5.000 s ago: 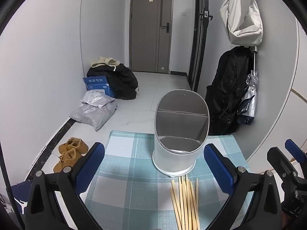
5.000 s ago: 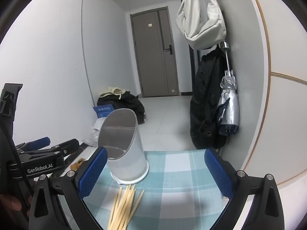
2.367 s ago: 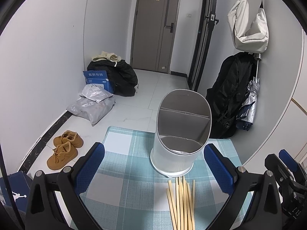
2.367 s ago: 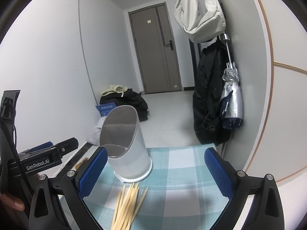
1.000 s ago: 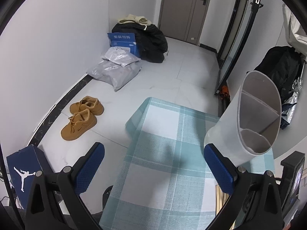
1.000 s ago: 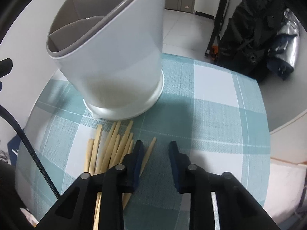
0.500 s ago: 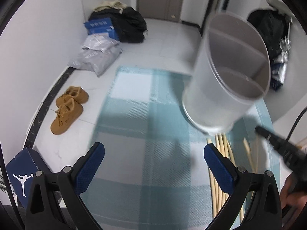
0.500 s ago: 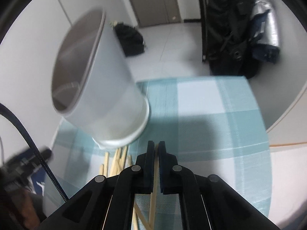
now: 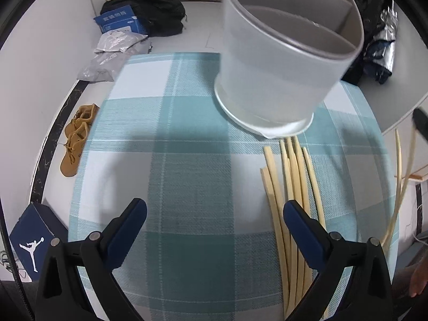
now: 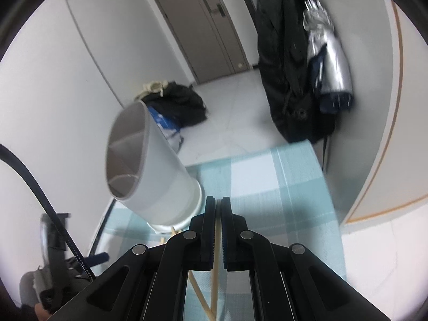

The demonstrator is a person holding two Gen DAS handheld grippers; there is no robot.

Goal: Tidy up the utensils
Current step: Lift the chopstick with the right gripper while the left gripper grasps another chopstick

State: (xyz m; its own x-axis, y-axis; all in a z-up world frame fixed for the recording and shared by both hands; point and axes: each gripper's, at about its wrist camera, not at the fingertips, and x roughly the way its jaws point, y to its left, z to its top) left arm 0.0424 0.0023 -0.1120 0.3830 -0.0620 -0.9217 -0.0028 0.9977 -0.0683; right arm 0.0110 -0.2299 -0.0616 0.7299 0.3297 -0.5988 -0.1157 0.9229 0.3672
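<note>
Two bamboo chopsticks (image 10: 215,262), the items being sorted, are pinched between the closed pads of the right gripper (image 10: 218,206), their shafts running back beneath its fingers and hanging below it; in the left wrist view the same pair (image 9: 401,184) shows as two pale curved sticks raised off the cloth at the far right. The grip sits partway along the shafts, which probably leaves free length to lower into a container. The remaining chopsticks (image 9: 291,200) lie in a loose bundle on the checked teal tablecloth (image 9: 187,165), just ahead of and beside the right-hand finger of the left gripper (image 9: 214,222), their far tips nearly touching the foot of the white utensil holder (image 9: 283,53). That holder, divided into compartments and open at the top, stands ahead of both grippers, to the left of the right gripper's closed tips (image 10: 149,171), apparently the intended destination. The left gripper is spread wide and holds nothing, poised over bare cloth, possibly to steady the holder. Beyond the table's edge, a pair of tan shoes (image 9: 77,136) rests on the floor.
</note>
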